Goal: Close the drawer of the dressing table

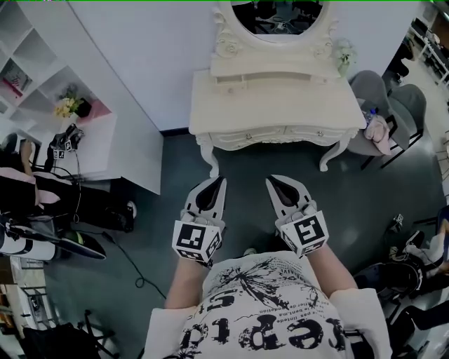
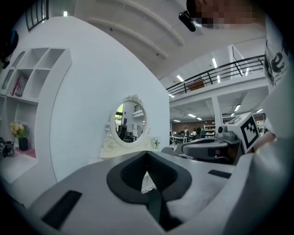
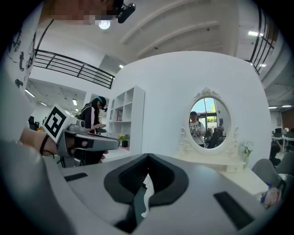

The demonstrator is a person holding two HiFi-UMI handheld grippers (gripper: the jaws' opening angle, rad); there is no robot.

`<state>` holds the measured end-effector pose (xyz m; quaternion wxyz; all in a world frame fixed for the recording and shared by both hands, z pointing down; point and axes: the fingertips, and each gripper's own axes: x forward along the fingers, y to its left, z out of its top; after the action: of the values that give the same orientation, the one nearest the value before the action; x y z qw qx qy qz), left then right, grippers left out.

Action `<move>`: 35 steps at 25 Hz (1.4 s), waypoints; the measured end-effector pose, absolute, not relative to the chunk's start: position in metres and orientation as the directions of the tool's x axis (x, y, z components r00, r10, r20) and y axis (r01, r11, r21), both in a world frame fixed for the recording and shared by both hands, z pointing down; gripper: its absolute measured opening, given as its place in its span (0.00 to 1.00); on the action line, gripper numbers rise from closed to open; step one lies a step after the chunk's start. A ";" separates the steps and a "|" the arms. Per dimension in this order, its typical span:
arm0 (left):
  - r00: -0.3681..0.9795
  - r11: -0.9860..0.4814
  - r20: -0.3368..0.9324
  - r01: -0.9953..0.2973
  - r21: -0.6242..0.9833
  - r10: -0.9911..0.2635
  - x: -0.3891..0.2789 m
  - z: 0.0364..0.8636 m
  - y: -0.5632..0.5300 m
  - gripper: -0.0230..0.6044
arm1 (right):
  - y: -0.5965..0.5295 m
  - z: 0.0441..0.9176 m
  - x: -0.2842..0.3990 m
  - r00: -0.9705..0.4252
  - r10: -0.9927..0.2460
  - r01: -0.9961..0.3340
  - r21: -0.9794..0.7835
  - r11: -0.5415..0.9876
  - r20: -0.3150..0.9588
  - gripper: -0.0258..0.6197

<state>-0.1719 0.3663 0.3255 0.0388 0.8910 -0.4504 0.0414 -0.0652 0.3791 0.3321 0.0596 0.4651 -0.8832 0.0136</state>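
With the jaws of your left gripper (image 1: 219, 184) and right gripper (image 1: 272, 184) both together on nothing, well short of the dressing table (image 1: 280, 105), an off-centre push could skew the drawer (image 1: 247, 135) in its front or slip off.

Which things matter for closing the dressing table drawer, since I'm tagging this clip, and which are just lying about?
For the job: dressing table, its drawer fronts, left gripper, right gripper, both with jaws shut and empty.
Lying about: oval mirror, grey chairs, yellow flowers, white shelf unit.
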 end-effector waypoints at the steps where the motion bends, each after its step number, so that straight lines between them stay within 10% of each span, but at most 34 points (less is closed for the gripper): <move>1: 0.584 -0.587 0.118 -0.810 0.019 -0.803 -0.174 0.327 0.363 0.05 | 0.375 0.334 -0.065 -0.558 -0.820 -0.825 0.024 0.565 0.124 0.06; 35: 0.419 -0.423 0.199 -0.906 0.026 -0.886 -0.008 0.351 -0.026 0.05 | -0.032 0.352 0.105 -0.678 -0.713 -0.725 0.002 0.689 0.180 0.06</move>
<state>-0.0076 -0.0260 0.3514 0.0646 0.8398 -0.5334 0.0771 0.1049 -0.0325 0.3524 0.0836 0.3927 -0.9152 0.0346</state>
